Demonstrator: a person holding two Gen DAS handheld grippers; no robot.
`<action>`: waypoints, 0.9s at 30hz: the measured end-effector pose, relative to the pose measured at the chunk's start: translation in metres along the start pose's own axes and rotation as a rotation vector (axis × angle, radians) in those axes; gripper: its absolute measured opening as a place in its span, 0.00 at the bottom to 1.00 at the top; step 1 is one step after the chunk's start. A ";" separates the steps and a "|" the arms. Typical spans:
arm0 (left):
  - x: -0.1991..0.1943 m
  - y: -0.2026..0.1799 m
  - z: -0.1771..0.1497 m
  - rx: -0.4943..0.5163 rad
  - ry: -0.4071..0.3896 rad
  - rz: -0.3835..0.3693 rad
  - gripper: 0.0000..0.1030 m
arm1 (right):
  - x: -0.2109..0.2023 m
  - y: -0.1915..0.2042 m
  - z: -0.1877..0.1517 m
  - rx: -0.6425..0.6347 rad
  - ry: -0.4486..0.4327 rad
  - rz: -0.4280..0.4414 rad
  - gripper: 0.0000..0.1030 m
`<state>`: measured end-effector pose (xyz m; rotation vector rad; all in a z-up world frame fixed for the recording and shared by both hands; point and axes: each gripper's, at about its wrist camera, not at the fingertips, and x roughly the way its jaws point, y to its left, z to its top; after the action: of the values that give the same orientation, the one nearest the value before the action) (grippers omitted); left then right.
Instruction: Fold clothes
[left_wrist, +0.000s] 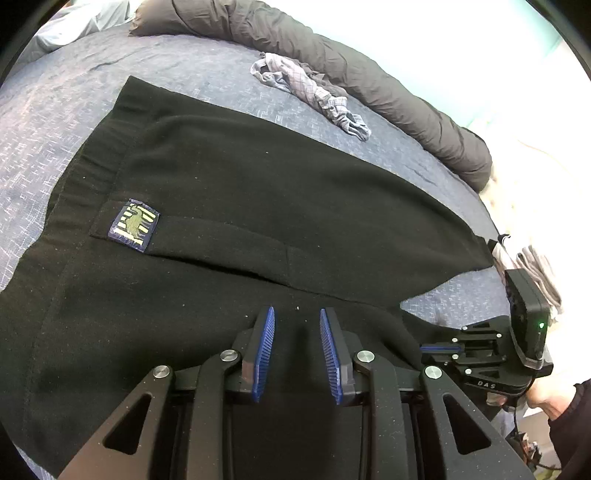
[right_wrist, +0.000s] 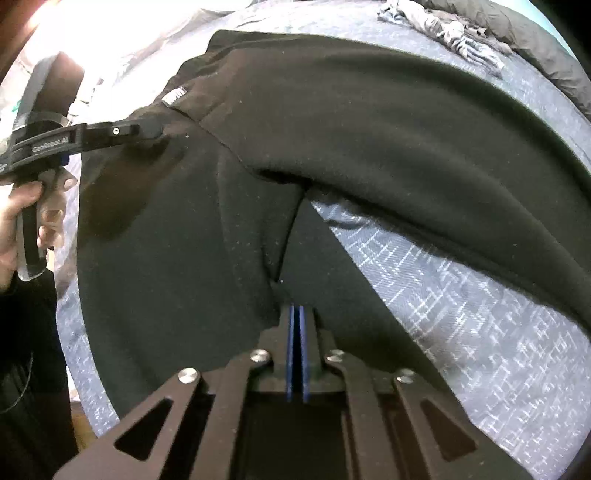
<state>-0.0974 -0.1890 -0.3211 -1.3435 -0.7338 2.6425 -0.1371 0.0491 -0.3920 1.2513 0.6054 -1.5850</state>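
Trousers (left_wrist: 258, 192), black and soft, lie spread across our blue patterned bedcover (left_wrist: 55, 110), filling the middle of the left wrist view, with the waistband toward the upper left and a small blue patch (left_wrist: 135, 225) bearing a green crocodile left of centre. Our left gripper (left_wrist: 297, 314) sits at the bottom centre of that view, its blue pads parted with only black cloth showing in the gap below them; we cannot tell whether the tips touch the fabric. At the lower right of the same view our right gripper (left_wrist: 430, 348) shows side-on, held in a hand (left_wrist: 550, 398) at the frame edge. In the right wrist view its jaws are together at the bottom centre, the blue pads (right_wrist: 291, 350) closed flat, with the tips at a fold of the trousers; whether cloth is pinched between them we cannot tell. There one leg runs from the upper left down to the right edge, with bedcover showing beneath it. A crumpled checked garment (left_wrist: 314, 92) lies at the upper centre of the left view, just beside a dark grey duvet (left_wrist: 369, 74) bunched along the top.
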 end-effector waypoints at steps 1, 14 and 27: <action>0.000 0.000 0.000 -0.001 0.000 -0.001 0.27 | -0.003 -0.001 0.001 0.006 -0.012 -0.005 0.02; -0.005 0.002 -0.001 -0.006 -0.007 -0.004 0.27 | -0.034 -0.011 0.020 0.053 -0.156 -0.252 0.02; -0.007 0.011 0.000 -0.024 -0.004 0.002 0.31 | -0.078 -0.083 -0.019 0.242 -0.175 -0.235 0.05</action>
<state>-0.0912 -0.2005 -0.3212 -1.3465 -0.7678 2.6473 -0.2053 0.1273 -0.3417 1.2325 0.4718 -1.9884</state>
